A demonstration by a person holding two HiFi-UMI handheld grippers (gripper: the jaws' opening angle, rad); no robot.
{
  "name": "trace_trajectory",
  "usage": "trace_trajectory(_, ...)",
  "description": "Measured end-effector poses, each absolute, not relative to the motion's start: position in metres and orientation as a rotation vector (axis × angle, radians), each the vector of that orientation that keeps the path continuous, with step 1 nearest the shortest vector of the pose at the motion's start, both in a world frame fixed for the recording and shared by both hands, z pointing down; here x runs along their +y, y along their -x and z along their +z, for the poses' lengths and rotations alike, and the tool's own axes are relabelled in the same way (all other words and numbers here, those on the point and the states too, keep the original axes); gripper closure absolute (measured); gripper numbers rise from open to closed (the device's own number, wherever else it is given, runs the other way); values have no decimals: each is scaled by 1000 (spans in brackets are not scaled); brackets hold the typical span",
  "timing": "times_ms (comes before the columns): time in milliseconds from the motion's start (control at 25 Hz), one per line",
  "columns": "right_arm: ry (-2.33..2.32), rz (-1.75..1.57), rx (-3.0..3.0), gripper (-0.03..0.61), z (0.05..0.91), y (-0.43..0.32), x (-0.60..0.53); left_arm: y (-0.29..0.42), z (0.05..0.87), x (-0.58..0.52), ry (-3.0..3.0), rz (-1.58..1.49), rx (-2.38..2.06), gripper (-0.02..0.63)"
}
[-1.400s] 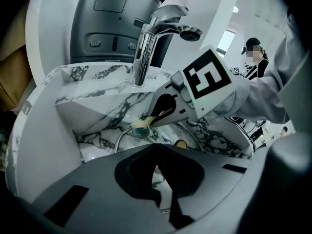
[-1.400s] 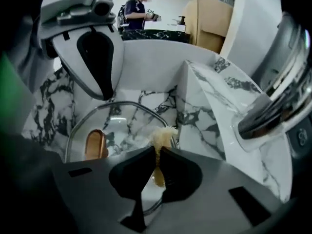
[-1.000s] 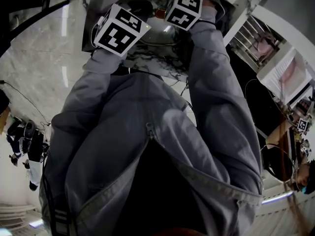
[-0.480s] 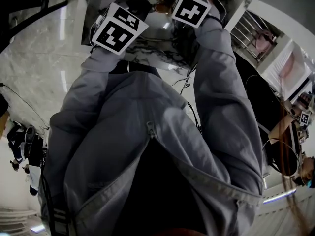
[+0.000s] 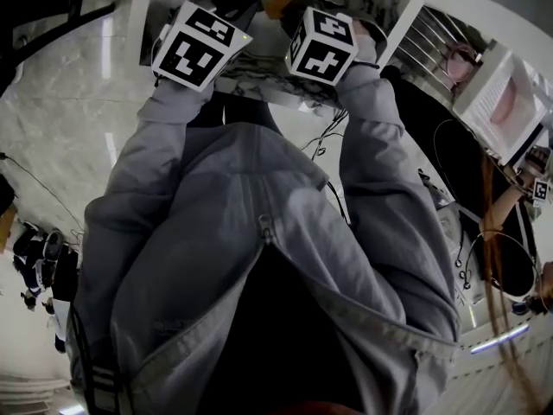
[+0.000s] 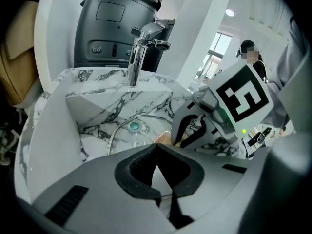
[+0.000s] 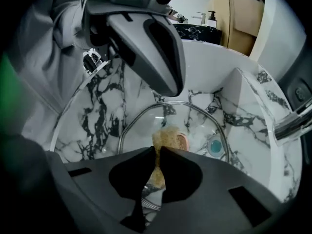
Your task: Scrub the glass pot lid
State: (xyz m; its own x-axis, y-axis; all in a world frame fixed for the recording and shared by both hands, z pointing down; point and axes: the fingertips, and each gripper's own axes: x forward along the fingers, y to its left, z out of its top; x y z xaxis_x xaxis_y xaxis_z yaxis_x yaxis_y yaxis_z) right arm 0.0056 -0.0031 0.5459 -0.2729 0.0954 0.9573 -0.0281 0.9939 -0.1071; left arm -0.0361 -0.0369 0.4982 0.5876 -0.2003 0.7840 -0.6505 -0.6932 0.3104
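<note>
Nearest, the person's grey jacket [image 5: 259, 258] is filling most of the head view, with both sleeves reaching away toward the sink. On the left a glossy pale marble floor [image 5: 60, 137] is catching streaks of light. On the right a dark surface [image 5: 449, 171] is running along the wall.

Past the sleeves the two tools are hanging close together over the white, black-veined sink [image 7: 102, 106]. The left gripper [image 6: 157, 147] is pressing its jaws fully together, seemingly on the rim of the glass pot lid [image 7: 146, 126]. The lid is lying tilted inside the basin. The right gripper [image 7: 157, 150] is pinching a tan sponge [image 7: 165, 136] between jaws that are almost meeting. The sponge is sitting over the lid's middle, just beside its pinkish knob [image 7: 184, 141]; whether it is touching the glass is not clear. The teal drain [image 7: 214, 145] is showing through the glass.

Farther off, a chrome faucet [image 6: 139, 52] is rising from the sink's far ledge. A dark grey machine [image 6: 112, 28] is standing behind it. Far right, a person [image 6: 258, 69] is standing near a bright window [image 6: 217, 48] under round ceiling lights [image 6: 230, 12]
</note>
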Motion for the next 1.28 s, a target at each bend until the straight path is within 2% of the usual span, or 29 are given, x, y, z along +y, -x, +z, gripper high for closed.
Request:
trace_trajectory(520, -81, 9, -1751, 531, 583, -15, 23, 33, 497, -16, -2229, 1010, -671, 597)
trace_trajectory(1280, 332, 484, -1669, 529, 599, -16, 112, 25, 504, -16, -2222, 1027, -617, 598)
